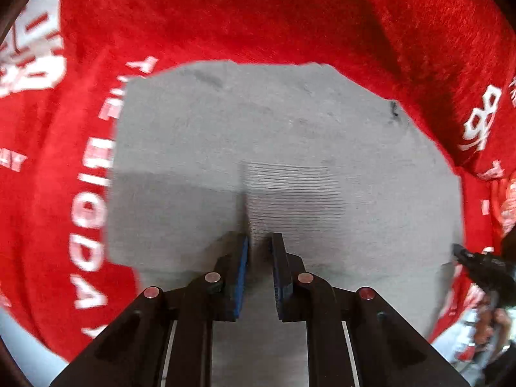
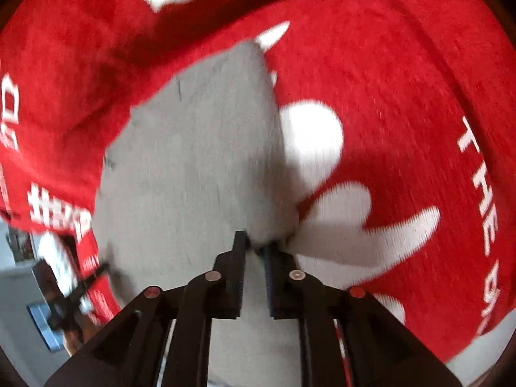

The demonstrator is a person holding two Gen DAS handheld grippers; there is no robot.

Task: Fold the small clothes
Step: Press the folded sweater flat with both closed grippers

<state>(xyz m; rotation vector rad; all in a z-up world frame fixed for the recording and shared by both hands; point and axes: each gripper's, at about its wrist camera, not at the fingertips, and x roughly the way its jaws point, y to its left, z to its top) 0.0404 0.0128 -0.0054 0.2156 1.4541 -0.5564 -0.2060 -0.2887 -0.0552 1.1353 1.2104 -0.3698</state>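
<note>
I looked down through both cameras at a grey cloth point(image 1: 283, 148) lying on a red blanket point(image 1: 258, 16) with white letters.

My left claw point(image 1: 259, 242) pointed down at the near part of the grey cloth. Its two fingers point(image 1: 240, 267) were nearly together, with blue pads on the inside. A ridge of the grey cloth rose up between the tips, and the ribbed bit of the cloth sat just past the tips and to their right. So the left claw was clenched on the grey cloth. The red blanket wrapped all around the cloth, to the left, to the right and far ahead of the claw. Far off to the right of this claw I could see the black tip of my other claw point(image 1: 467, 258) at the cloth's edge.

My right claw point(image 2: 256, 242) was also pulled in tight. A small bunch of the grey cloth point(image 2: 200, 167) was pinched between its tips, at the cloth's right edge. Most of the cloth stretched away ahead and to the left of that claw. Just to the right of the tips was a big white shape point(image 2: 338, 219) on the red blanket point(image 2: 403, 80). The picture was a bit blurry there.
</note>
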